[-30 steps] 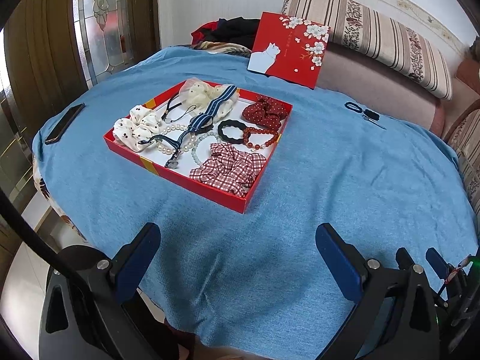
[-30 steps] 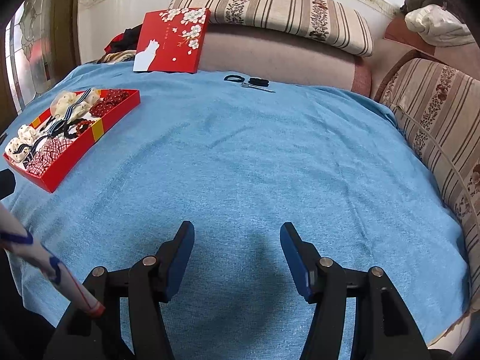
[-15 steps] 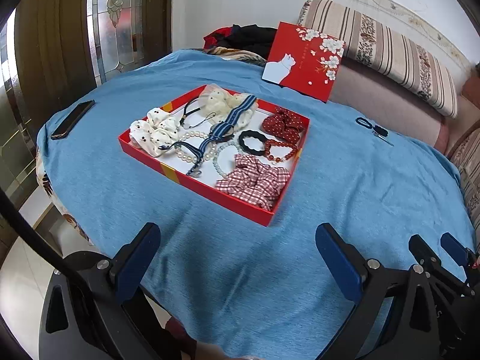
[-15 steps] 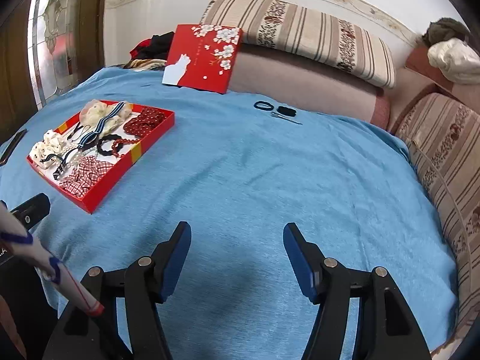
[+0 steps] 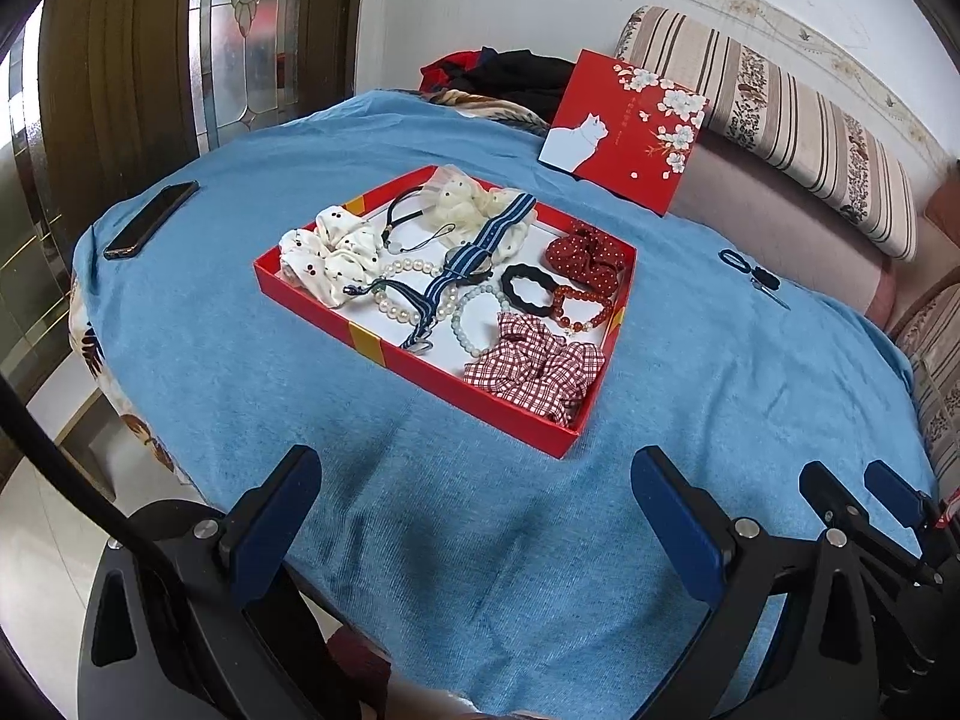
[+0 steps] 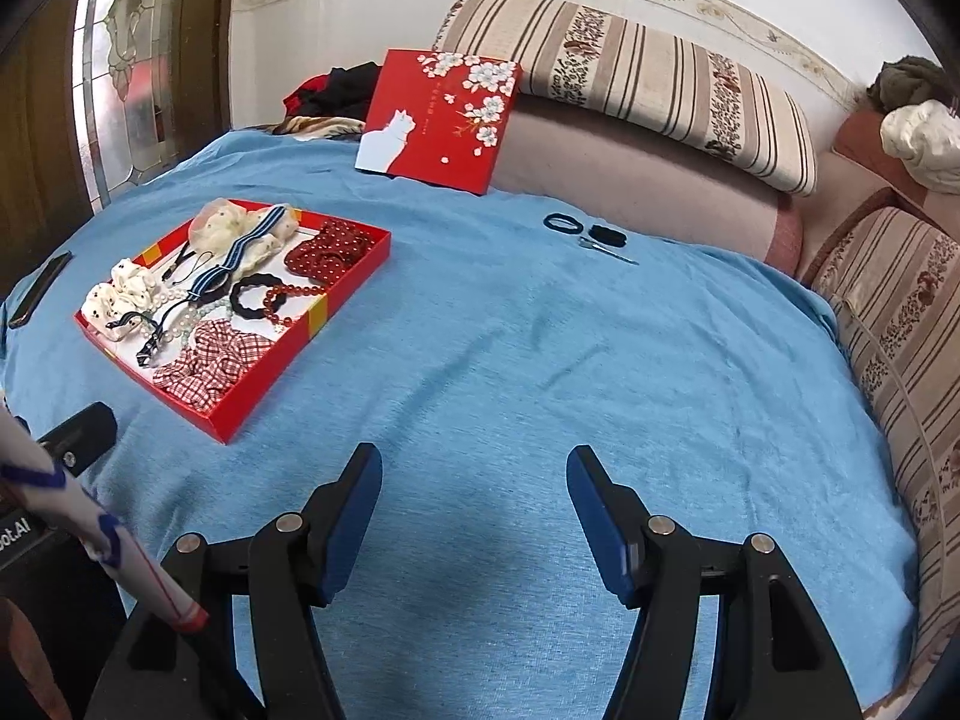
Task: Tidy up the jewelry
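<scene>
A blue cloth covers the table. In the left wrist view, the red tray already holds scrunchies, bracelets and straps; the left gripper hangs before it, fingers apart, empty. In the right wrist view, black hair ties lie well beyond the tray, apparently left; the right gripper gapes empty.

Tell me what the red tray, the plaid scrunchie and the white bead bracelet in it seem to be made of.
Red tray: likely glossy printed cardboard, judging by its thin straight walls and gold band.
Plaid scrunchie: woven fabric, matte, gathered into ruffles, red-and-white check.
White bead bracelet: round, shiny cream beads that look like pearl; real or imitation cannot be told.
</scene>
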